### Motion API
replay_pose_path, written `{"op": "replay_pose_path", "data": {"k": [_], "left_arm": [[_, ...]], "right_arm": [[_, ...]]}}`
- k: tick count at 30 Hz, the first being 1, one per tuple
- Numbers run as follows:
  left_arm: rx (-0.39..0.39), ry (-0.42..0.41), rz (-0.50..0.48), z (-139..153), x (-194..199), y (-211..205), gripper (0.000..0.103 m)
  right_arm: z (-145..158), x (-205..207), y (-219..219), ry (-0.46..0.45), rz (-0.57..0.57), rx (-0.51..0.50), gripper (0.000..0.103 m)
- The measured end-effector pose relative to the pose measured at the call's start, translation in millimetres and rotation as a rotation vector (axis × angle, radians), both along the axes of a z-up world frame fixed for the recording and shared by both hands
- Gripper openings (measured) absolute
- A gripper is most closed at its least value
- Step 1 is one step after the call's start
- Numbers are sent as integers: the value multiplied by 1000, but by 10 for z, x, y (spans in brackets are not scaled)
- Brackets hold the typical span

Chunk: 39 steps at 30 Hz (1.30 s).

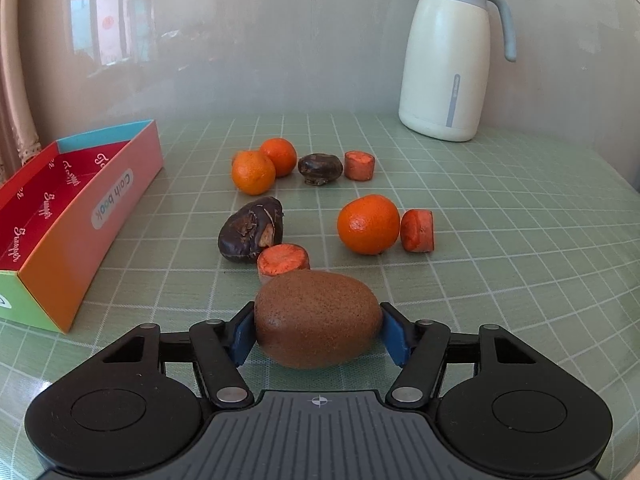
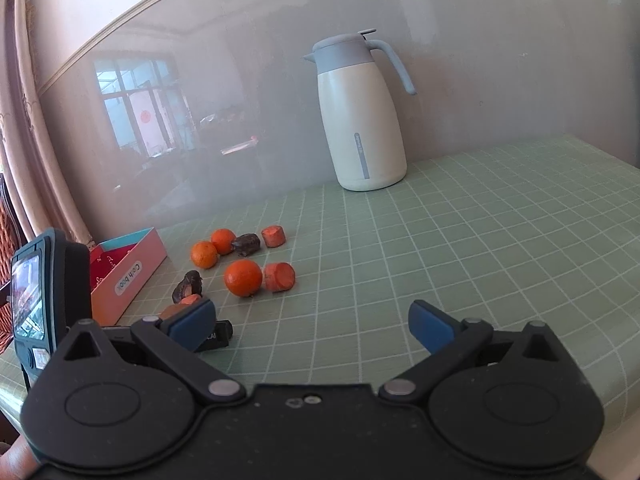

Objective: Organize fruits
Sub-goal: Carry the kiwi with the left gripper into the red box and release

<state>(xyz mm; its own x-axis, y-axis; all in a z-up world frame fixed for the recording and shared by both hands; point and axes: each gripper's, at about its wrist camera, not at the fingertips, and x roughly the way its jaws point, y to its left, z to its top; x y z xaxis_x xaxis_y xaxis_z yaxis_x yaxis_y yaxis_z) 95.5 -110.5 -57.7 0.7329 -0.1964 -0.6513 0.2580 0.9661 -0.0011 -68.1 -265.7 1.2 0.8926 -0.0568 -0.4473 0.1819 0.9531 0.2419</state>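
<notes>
The left gripper (image 1: pixel 318 328) is clenched on the kiwi (image 1: pixel 317 317), whose long axis runs across the jaws, pads pressing both ends. The open box (image 1: pixel 76 236) lies left and slightly farther, so the carry goes leftward. The right gripper (image 2: pixel 312 322) hangs released, holding nothing.

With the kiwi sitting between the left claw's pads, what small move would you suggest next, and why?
Probably lift the kiwi slightly and start toward the open box. The left claw has both blue pads against the kiwi's ends, the box lies to its left, and a carrot piece sits close behind it.
</notes>
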Motion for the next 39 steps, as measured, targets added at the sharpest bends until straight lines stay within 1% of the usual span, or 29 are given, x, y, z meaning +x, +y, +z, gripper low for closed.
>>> {"op": "replay_pose_path", "data": {"k": [6,10,13,16,19,23,28,31,35,38,39], "left_arm": [[-22,-3,13,20,-8,66,63],[-28,-30,30,87,-35,156,62],[-32,-65,41,215,-56,262,62],[-32,-111,67,400,-59,434,62],[-27,-141,111,563,12,672,62],[6,-164,200,647,208,1084,62],[24,-135,336,573,567,1612,62],[29,-96,390,477,782,1830,62],[15,-40,427,346,962,1993,62],[21,-9,449,262,1020,2023,62],[36,-13,457,254,1030,2015,63]], "right_arm": [[-5,18,14,2,4,-2,103],[-7,35,32,2,8,1,103],[-11,59,63,3,17,4,103],[-16,94,119,4,32,6,103],[-21,143,195,7,52,7,103],[-32,222,327,12,82,4,103],[-65,329,486,27,113,-5,103],[-88,400,574,38,129,-8,103],[-134,498,675,58,147,-15,103],[-165,551,737,69,160,-21,103],[-175,565,753,72,165,-23,103]]}}
